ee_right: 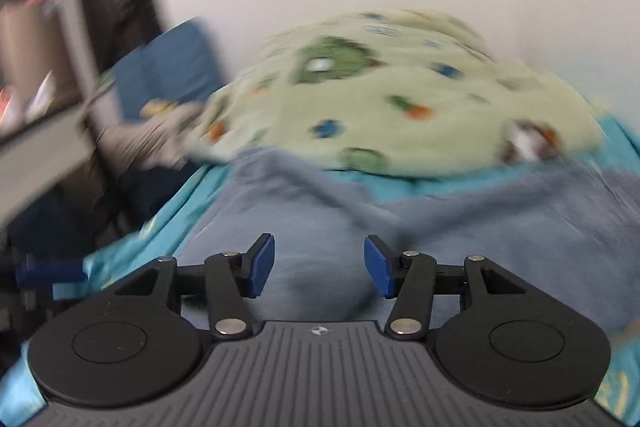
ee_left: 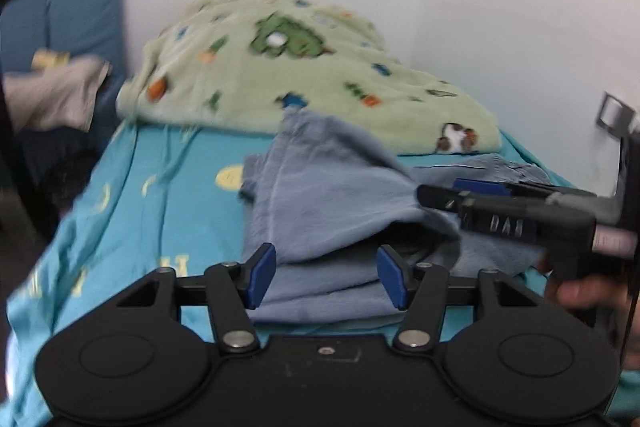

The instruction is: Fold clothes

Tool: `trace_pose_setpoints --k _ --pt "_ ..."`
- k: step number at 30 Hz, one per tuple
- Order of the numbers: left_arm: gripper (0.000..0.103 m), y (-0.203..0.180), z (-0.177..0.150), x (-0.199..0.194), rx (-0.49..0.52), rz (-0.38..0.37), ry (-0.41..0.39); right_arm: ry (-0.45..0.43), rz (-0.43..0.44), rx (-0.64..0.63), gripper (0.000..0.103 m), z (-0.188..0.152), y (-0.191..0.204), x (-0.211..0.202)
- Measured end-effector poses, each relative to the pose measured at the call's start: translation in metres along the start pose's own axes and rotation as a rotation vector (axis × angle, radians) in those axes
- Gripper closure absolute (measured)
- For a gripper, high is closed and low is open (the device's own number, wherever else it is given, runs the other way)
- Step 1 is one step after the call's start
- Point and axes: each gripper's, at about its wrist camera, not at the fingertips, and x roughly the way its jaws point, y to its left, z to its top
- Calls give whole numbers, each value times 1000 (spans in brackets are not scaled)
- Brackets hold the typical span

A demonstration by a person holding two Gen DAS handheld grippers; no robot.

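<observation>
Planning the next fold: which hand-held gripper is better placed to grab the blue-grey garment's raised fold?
Left hand-held gripper: open, facing the blue-grey cloth garment's lifted fold. The right faces flat fabric.

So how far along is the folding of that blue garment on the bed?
Partly done, it seems: the blue-grey garment lies on the turquoise bedsheet with one layer already doubled over, though still rumpled. Nothing is in hand; the left tongs and the right tongs are both open over it. Left to do: further folds and smoothing. The green blanket behind looks unfolded.
</observation>
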Motion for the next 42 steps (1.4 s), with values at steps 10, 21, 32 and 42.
trace_pose_setpoints --k 10,21,32,42 --pt "50 44 -10 42 -101 37 14 102 -32 -543 26 -32 66 63" --pt "50 41 -25 68 -62 12 6 41 -90 -199 89 7 20 46" --pt "48 22 -30 71 34 5 -8 -48 -327 747 87 -35 -144 -4" --pt "48 26 -38 84 1 18 14 19 -510 714 61 -36 -121 -32"
